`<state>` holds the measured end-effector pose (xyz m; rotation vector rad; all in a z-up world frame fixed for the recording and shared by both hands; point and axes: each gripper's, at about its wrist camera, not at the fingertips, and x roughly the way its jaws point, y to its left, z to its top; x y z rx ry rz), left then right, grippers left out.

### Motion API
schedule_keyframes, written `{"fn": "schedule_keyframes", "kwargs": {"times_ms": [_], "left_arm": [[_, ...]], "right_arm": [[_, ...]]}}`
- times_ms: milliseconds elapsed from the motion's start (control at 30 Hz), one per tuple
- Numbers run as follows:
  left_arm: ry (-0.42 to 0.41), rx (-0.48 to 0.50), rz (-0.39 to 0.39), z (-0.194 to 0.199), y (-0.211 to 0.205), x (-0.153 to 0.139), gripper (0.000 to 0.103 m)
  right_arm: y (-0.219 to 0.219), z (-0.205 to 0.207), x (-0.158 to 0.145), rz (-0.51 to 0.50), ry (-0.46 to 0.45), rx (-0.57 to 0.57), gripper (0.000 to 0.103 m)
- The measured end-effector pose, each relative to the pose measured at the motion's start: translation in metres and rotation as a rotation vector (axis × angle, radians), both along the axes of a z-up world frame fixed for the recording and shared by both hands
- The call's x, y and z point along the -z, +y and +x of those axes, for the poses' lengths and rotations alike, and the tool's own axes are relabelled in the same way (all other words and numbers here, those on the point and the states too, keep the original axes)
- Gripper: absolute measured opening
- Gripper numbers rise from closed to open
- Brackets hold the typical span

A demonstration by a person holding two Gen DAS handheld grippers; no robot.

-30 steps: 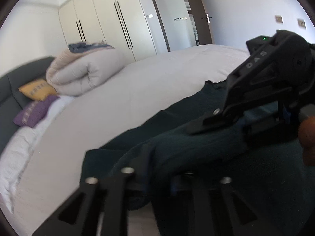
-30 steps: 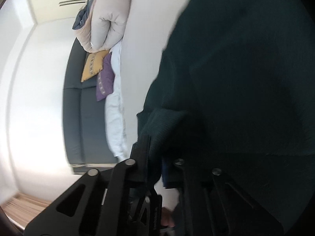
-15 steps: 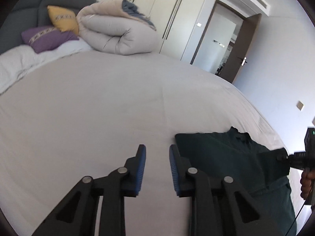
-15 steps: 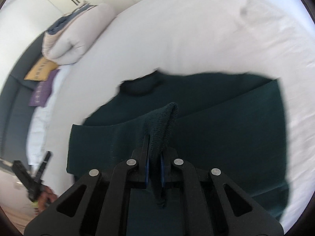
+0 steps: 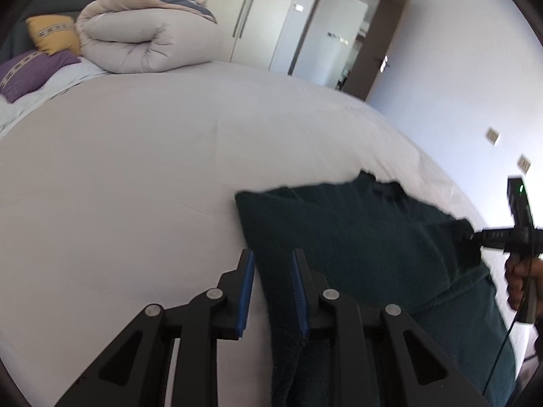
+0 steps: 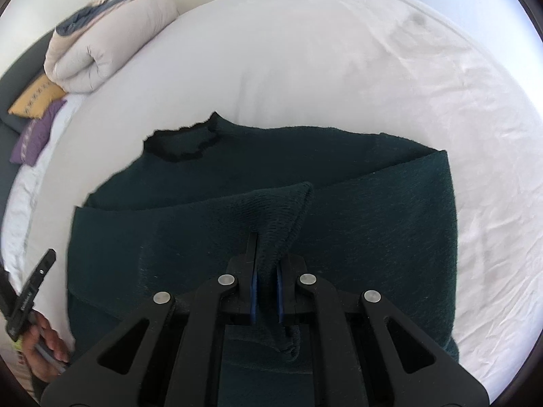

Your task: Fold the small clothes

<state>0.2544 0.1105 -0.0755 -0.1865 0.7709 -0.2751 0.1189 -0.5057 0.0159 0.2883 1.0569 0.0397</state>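
Now, right gripper [image 6: 265, 264]: clamped on the sweater [image 6: 373, 224] cuff; I'd lay it flat across the chest.
Left gripper [image 5: 271, 271]: narrow, empty; ready to pin the edge.

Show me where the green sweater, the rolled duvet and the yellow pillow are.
green sweater [image 6: 373, 224], right wrist view, folded body.
rolled duvet [image 5: 142, 44], left wrist view, front roll.
yellow pillow [image 5: 51, 32], left wrist view, centre.
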Motion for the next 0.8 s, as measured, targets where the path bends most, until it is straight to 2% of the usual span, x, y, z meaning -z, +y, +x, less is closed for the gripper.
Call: {"fn": "schedule_keyframes", "kwargs": {"times_ms": [133, 267, 367, 500, 600, 700, 800], "left_arm": [[0.061, 0.031, 0.048, 0.002, -0.014, 0.015, 0.024], [0.066, 0.049, 0.119, -0.001, -0.026, 0.019, 0.024], [0.074, 0.052, 0.140, -0.002, -0.028, 0.023, 0.024], [0.084, 0.054, 0.133, -0.001, -0.027, 0.023, 0.024], [0.082, 0.045, 0.116, -0.003, -0.022, 0.017, 0.024], [0.013, 0.008, 0.073, -0.008, -0.008, -0.004, 0.024], [-0.024, -0.018, 0.016, -0.010, 0.005, -0.016, 0.024]], "right_arm": [[-0.008, 0.001, 0.009, 0.018, 0.008, 0.024, 0.007], [-0.010, 0.005, 0.016, 0.022, 0.010, 0.033, 0.007], [-0.010, 0.007, 0.021, 0.008, 0.010, 0.029, 0.007], [-0.006, 0.009, 0.028, -0.012, -0.003, 0.023, 0.007], [-0.005, 0.003, 0.025, -0.022, -0.011, 0.014, 0.015], [-0.013, -0.007, 0.012, -0.039, 0.023, 0.106, 0.020], [-0.018, -0.020, -0.008, -0.048, -0.025, 0.189, 0.020]]}}
